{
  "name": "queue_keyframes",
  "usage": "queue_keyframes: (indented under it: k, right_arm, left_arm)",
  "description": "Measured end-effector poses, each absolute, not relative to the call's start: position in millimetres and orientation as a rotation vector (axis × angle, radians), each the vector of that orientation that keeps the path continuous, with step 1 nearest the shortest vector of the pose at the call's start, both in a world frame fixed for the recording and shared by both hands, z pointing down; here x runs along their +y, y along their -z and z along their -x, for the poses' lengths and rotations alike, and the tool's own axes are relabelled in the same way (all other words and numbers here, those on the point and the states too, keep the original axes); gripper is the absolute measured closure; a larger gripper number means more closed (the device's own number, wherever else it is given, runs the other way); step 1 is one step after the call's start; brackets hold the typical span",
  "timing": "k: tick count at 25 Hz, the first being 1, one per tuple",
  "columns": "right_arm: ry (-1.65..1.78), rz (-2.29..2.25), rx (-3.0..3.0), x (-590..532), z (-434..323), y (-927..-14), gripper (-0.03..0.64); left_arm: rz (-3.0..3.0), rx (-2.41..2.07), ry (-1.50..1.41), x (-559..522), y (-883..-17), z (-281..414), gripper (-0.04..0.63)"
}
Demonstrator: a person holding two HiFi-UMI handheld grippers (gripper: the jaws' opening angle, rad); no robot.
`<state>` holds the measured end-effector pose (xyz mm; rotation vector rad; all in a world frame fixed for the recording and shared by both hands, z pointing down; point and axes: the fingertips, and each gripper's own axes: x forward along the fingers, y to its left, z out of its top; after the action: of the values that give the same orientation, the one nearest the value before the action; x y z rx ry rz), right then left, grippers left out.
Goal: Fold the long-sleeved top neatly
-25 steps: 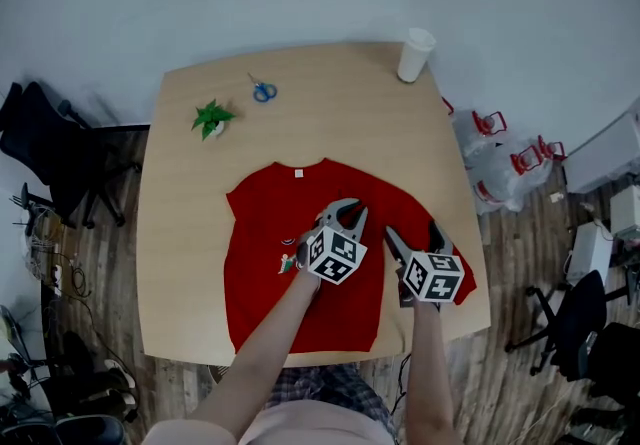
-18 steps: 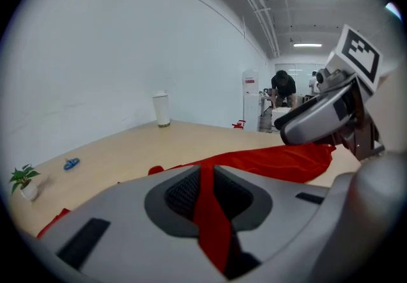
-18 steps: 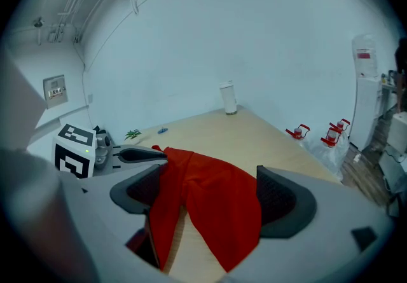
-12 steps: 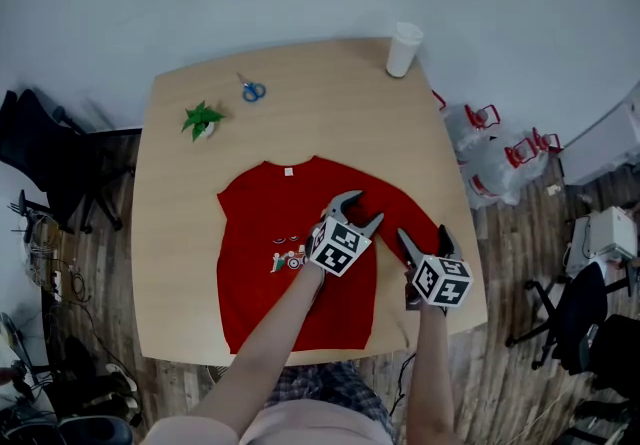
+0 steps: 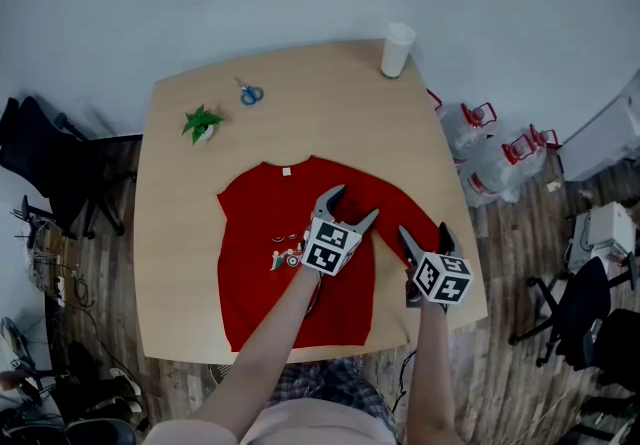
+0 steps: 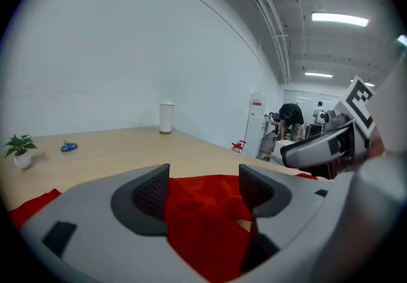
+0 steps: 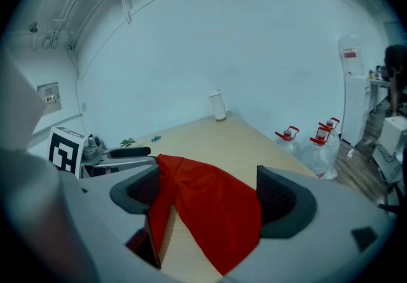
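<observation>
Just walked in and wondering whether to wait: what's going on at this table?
A person is folding a red long-sleeved top spread on the wooden table, with tongs in each hand. The left tongs sit over the top's middle; their jaws have just been opening, with bunched red cloth between them, not pinched. The right tongs stand open over the sleeve near the table's right edge, gripping nothing. Scissors, a small plant and a cup sit at the far side.
</observation>
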<state>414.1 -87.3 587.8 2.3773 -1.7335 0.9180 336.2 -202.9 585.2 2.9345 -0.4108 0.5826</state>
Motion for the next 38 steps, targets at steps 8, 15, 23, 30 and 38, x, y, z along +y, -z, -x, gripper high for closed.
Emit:
queue_keyframes:
  k: [8,15,23,30,38]
  right_arm:
    - [-0.892,-2.462,-1.648,-54.7,-427.8,-579.4,0.161]
    - [-0.899,-2.559,-1.509,0.0,-451.3,-580.8,0.169]
    - [-0.964,-2.633,-1.3,77.2,-471.2,-604.3,0.193]
    - [-1.075,-2.614,-1.178,115.1,-471.4,-642.1,0.252]
    - [-1.172,-2.554,-1.121,114.9,-471.5,-672.6,0.338]
  left_arm:
    - [-2.893,-0.419,-0.552,-186.8,-576.1,-330.0,0.27]
    - [-2.905,-0.271,-0.572,-140.6,-578.6,-366.5,0.27]
    - [-2.889,-0.116,-0.626,-81.3,-593.3,-403.2,0.27]
    - [-2.86,-0.061,-0.682,-49.6,-610.8,-408.0,0.27]
    - [-2.834,-0.06,-0.705,-42.6,-622.2,-402.5,0.27]
